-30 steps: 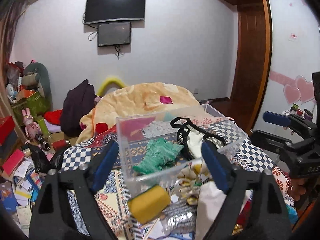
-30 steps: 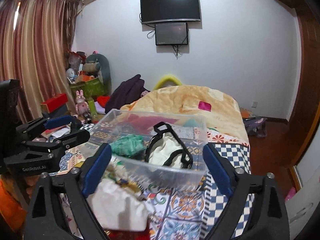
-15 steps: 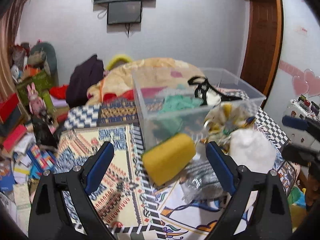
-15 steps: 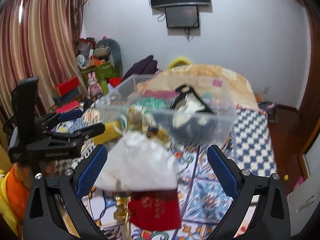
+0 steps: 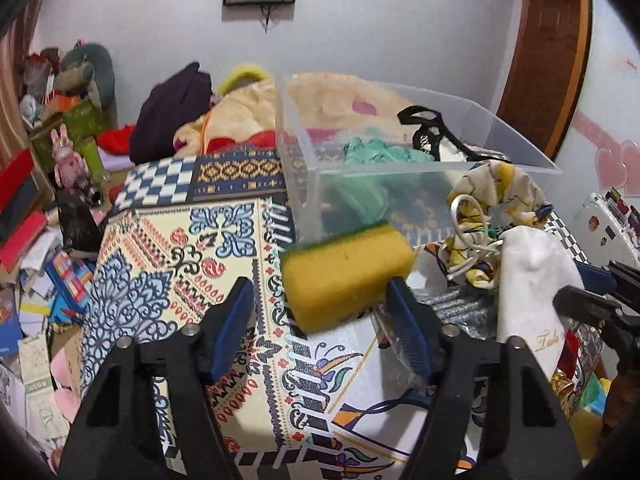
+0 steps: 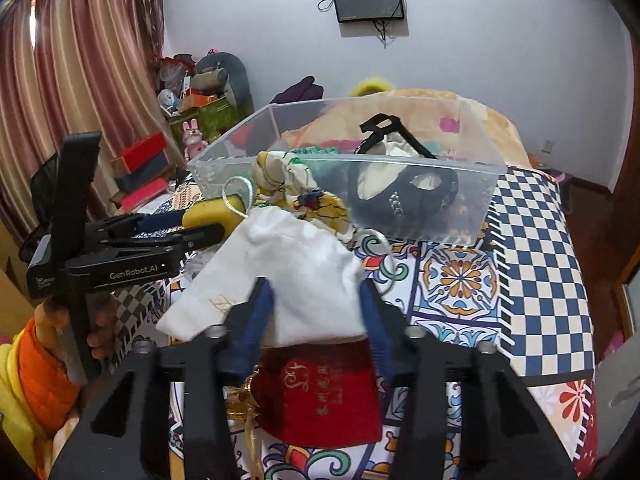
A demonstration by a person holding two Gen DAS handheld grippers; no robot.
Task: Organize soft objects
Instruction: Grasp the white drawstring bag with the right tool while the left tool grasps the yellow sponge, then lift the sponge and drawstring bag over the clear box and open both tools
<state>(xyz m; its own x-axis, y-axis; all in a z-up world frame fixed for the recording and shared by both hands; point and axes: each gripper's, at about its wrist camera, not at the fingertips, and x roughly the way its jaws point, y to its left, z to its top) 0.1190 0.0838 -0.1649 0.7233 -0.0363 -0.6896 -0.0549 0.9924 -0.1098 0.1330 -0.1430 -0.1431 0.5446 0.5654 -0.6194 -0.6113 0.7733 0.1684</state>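
A yellow sponge with a green back [image 5: 347,270] lies on the patterned cloth in front of a clear plastic bin [image 5: 404,168]. My left gripper [image 5: 322,300] is open around the sponge's near end, its right finger touching it. A white cloth pouch [image 6: 288,276] lies on a red pouch [image 6: 320,404]. My right gripper [image 6: 316,304] is open with its fingers on either side of the white pouch's near edge. The bin [image 6: 348,172] holds a green cloth [image 5: 380,152] and a black-trimmed white bag [image 6: 400,184]. The left gripper also shows in the right wrist view [image 6: 200,228].
A yellow printed cloth with a white ring [image 5: 492,200] lies between sponge and white pouch [image 5: 536,280]. A silver mesh piece [image 5: 460,308] is under them. Clutter and boxes [image 5: 36,208] fill the floor at left. A blanket heap [image 5: 248,120] lies behind the bin.
Both grippers have moved down and forward. The left one has narrowed around the sponge, the right one has narrowed around the white pouch.
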